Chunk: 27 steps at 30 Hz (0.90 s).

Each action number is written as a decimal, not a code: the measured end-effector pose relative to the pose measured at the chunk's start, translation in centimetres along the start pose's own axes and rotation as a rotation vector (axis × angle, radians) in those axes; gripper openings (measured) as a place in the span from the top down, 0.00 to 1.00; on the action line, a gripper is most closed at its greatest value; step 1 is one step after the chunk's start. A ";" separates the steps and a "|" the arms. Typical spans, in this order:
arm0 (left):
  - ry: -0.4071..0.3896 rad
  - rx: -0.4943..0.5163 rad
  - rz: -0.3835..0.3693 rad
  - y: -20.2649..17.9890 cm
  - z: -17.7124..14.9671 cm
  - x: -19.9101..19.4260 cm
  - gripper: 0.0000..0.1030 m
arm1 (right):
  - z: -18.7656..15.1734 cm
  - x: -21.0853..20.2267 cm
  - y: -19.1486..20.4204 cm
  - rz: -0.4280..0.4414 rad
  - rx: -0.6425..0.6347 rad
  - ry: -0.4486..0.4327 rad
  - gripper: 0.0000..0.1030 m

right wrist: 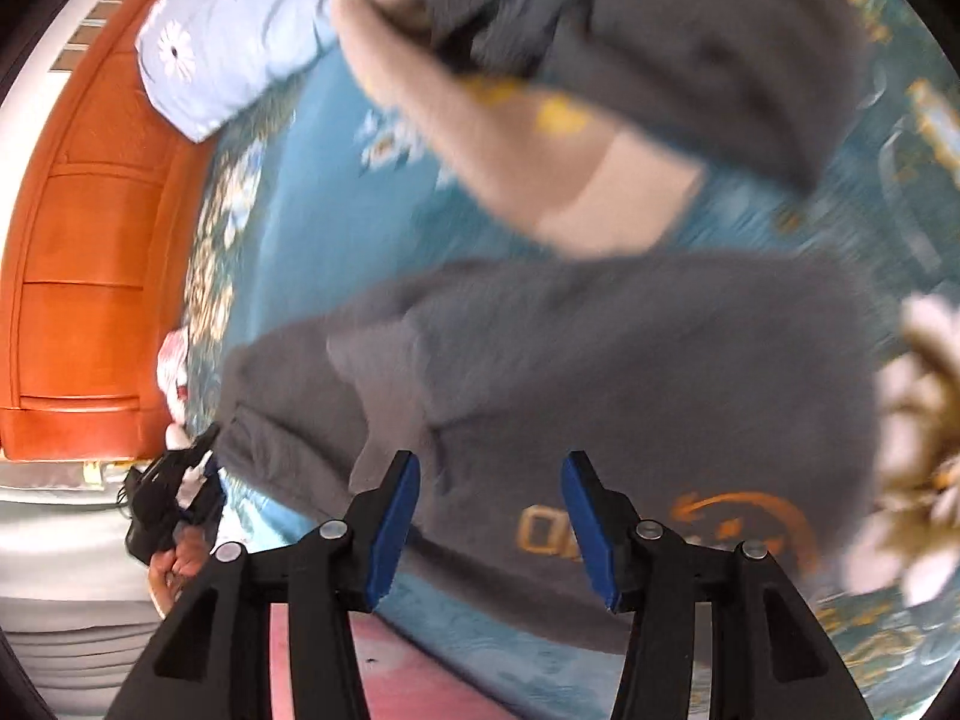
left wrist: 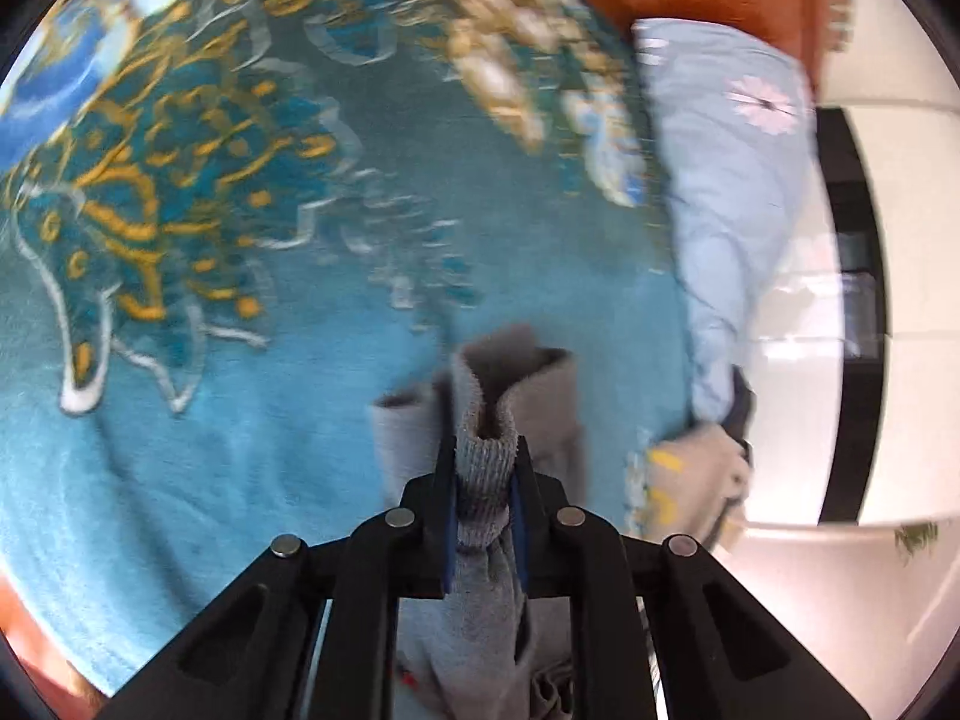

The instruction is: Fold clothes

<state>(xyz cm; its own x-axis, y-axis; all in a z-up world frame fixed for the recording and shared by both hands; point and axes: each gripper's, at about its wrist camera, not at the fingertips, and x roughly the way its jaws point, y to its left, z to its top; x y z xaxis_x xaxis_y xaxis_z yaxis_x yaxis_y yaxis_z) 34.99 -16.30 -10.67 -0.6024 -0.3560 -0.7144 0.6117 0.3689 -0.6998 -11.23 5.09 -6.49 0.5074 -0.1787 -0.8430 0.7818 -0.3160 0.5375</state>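
A bed covered by a teal bedspread [left wrist: 252, 450] with gold and white ornament fills both views; an orange wooden headboard [right wrist: 78, 252] borders it, at 1 o'clock in the left wrist view and at 9 o'clock in the right wrist view. A pale blue pillow [left wrist: 732, 180] with a pink flower lies at the bed's edge beside the headboard, at 2 o'clock in the left wrist view; white floor tiles [left wrist: 870, 570] show beyond it.

Left hand-held gripper [left wrist: 485, 450]: jaws clamped on the ribbed cuff of a grey sweatshirt [left wrist: 486, 468], which rises between the blue pads and trails back beneath the frame. More of the same grey cloth lies on the bedspread just ahead, at 12 o'clock from the jaws.

Right hand-held gripper [right wrist: 489, 480]: jaws apart, nothing between the pads. Below and ahead of them the grey sweatshirt [right wrist: 600, 372] is spread across the bedspread, an orange print at 5 o'clock near the right finger. At 12 o'clock lies a heap of other clothes [right wrist: 600, 90]: a beige garment with yellow marks under a dark grey one. At 8 o'clock, the left hand-held gripper [right wrist: 174, 492] appears at the sweatshirt's far end, a hand [right wrist: 180, 558] beneath it. Both views are motion-blurred. No containers are in view.
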 end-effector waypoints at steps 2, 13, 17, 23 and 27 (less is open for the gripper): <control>0.014 -0.017 0.008 0.5 0.4 0.4 0.86 | -0.4 0.9 0.0 -0.001 -0.005 0.019 0.48; 0.048 -0.062 0.085 1.5 0.9 1.9 0.46 | -0.3 1.2 -1.6 -0.016 0.047 0.021 0.48; 0.082 -0.038 0.045 1.2 1.4 3.3 0.46 | -0.4 1.7 -1.3 -0.013 0.046 0.036 0.48; 0.089 -0.016 0.000 0.9 0.9 3.2 0.69 | -0.6 1.8 -1.2 -0.010 0.047 0.041 0.48; 0.072 -0.003 -0.028 0.6 0.6 2.5 0.79 | -0.6 1.4 -1.2 -0.001 0.053 0.035 0.48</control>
<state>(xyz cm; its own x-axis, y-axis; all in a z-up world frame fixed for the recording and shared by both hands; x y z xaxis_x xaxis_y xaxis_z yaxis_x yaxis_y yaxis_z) 34.16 -17.48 -12.89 -0.6544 -0.3034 -0.6926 0.5928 0.3628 -0.7190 -11.20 5.80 -8.29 0.5199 -0.1459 -0.8417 0.7626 -0.3648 0.5342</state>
